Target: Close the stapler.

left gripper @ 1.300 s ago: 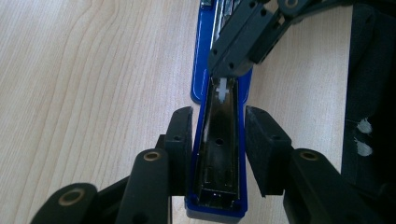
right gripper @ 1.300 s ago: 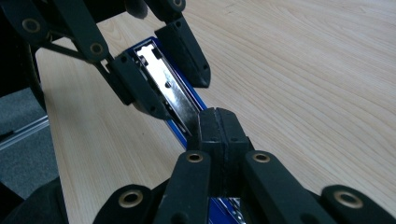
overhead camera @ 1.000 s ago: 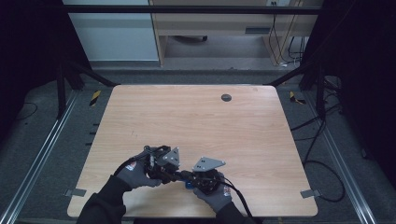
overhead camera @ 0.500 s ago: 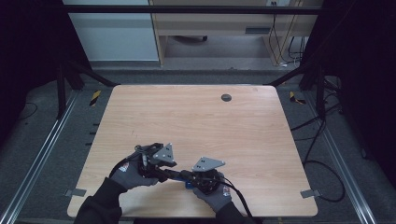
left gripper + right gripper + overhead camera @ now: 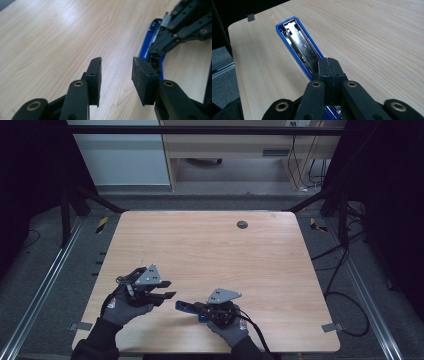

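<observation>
A blue stapler [image 5: 184, 306] lies opened flat near the table's front edge, its silver metal channel [image 5: 302, 47] facing up. My right gripper [image 5: 198, 308] is shut, and its joined tips [image 5: 329, 62] sit over the near end of that channel. Whether they pinch any part of it I cannot tell. My left gripper [image 5: 172, 289] hovers to the left of the stapler, apart from it. Its jaws have just been opening, and nothing is between its pads [image 5: 143, 80]. In the left gripper view the stapler [image 5: 147, 42] lies ahead at right under black links [image 5: 185, 27] of the other gripper.
The wooden table [image 5: 215, 250] has a round dark grommet [image 5: 242, 224] near its far edge. Gloved hands hold both grippers close to the front edge. Metal rails and cables [image 5: 345, 270] run along the floor beside the table.
My left gripper has drawn away from the stapler to the left and risen slightly, with its jaws wider apart. The right gripper and the stapler have stayed where they were.
</observation>
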A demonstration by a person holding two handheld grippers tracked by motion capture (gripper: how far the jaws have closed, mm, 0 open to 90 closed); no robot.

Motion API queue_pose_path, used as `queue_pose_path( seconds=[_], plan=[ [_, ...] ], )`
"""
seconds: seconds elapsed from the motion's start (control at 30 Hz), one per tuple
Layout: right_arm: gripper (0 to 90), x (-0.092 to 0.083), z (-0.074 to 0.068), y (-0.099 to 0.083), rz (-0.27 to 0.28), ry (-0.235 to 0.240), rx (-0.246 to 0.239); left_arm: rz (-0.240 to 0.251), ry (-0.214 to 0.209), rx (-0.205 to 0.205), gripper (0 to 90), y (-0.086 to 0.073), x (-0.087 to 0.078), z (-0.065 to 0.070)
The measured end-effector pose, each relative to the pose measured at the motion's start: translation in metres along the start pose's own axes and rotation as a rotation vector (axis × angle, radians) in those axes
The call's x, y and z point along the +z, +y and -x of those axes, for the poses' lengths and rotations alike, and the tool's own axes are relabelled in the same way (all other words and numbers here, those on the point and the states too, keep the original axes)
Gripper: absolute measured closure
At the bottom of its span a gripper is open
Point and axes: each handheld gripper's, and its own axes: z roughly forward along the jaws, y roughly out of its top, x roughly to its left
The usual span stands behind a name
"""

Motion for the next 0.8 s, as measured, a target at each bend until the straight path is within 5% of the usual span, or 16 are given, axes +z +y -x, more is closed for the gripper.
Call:
queue_pose_path(
  seconds=[0.33, 0.8],
  plan=[
    [90.0, -0.003, 0.0, 0.0, 0.004, -0.006, 0.006, 0.106, 0.144, -0.131, 59.9, -0.02, -0.004, -0.004],
    [90.0, -0.007, 0.002, 0.0, 0.004, -0.009, 0.003, 0.1, 0.221, -0.224, 58.2, -0.053, 0.01, 0.001]
  ],
)
